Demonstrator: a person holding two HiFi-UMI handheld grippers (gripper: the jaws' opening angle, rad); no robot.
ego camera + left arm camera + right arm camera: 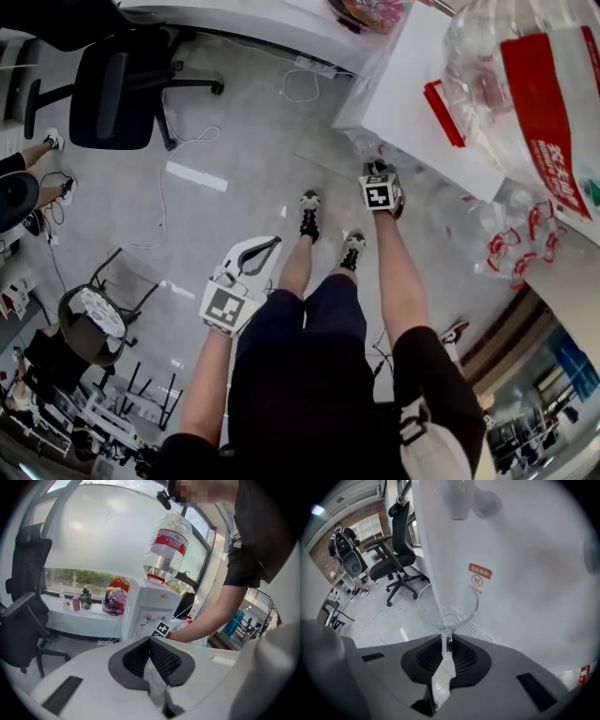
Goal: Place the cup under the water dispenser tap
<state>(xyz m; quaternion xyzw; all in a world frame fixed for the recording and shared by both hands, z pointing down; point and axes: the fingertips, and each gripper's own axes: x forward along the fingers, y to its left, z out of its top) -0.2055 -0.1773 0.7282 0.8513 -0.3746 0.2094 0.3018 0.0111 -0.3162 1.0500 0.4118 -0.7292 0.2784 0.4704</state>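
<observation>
A clear plastic cup (447, 605) hangs by its rim from my right gripper (446, 641), which is shut on it. The cup is close against the front of the white water dispenser (511, 573), below its two taps (457, 503), with the drip grille (476, 631) showing just behind it. In the head view the right gripper (380, 195) points steeply down beside the dispenser (412, 84), and the cup is hidden under it. My left gripper (150, 641) is shut with nothing in it, held back by my left thigh (246, 281). From there the dispenser (152, 606) and its water bottle (168, 545) stand ahead.
A black office chair (117, 84) stands to the left on the floor, with a loose cable (161, 211) nearby. A bag of empty bottles (516, 239) lies right of the dispenser. A desk by the window holds a helmet (116, 601) and small bottles (84, 598).
</observation>
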